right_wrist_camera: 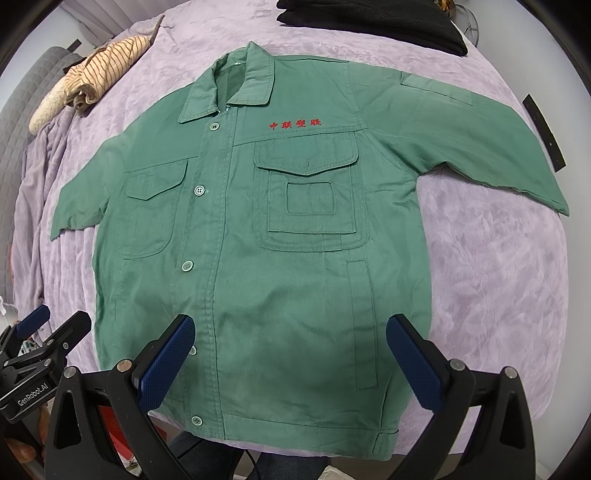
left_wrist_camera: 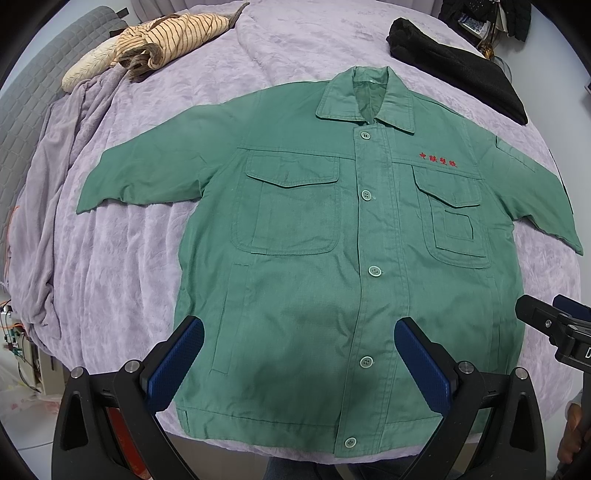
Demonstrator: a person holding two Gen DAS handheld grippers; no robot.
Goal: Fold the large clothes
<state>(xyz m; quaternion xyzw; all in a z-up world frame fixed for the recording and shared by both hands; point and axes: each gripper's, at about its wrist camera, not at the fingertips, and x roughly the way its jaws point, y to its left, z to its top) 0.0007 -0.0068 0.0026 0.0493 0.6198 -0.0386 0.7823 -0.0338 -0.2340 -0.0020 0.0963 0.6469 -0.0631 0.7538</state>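
A green buttoned work jacket (left_wrist_camera: pixel 314 258) (right_wrist_camera: pixel 266 258) with red embroidered lettering lies flat, front up, on a lilac bed cover (left_wrist_camera: pixel 122 258) (right_wrist_camera: pixel 498 277), both sleeves spread out sideways. My left gripper (left_wrist_camera: pixel 299 332) hovers open above the jacket's lower hem, left of the button placket, holding nothing. In the right wrist view my right gripper (right_wrist_camera: pixel 290 328) is open too, over the lower right front of the jacket. The left gripper shows at that view's lower left edge (right_wrist_camera: pixel 48 325), and the right gripper's tip shows at the left view's right edge (left_wrist_camera: pixel 546 317).
A striped beige garment (left_wrist_camera: pixel 162 40) (right_wrist_camera: pixel 99 70) lies bunched at the far left of the bed. A folded black garment (left_wrist_camera: pixel 461 66) (right_wrist_camera: pixel 376 22) lies at the far right. A grey quilted headboard (left_wrist_camera: pixel 40 85) runs along the left side. The bed's near edge is just under the jacket hem.
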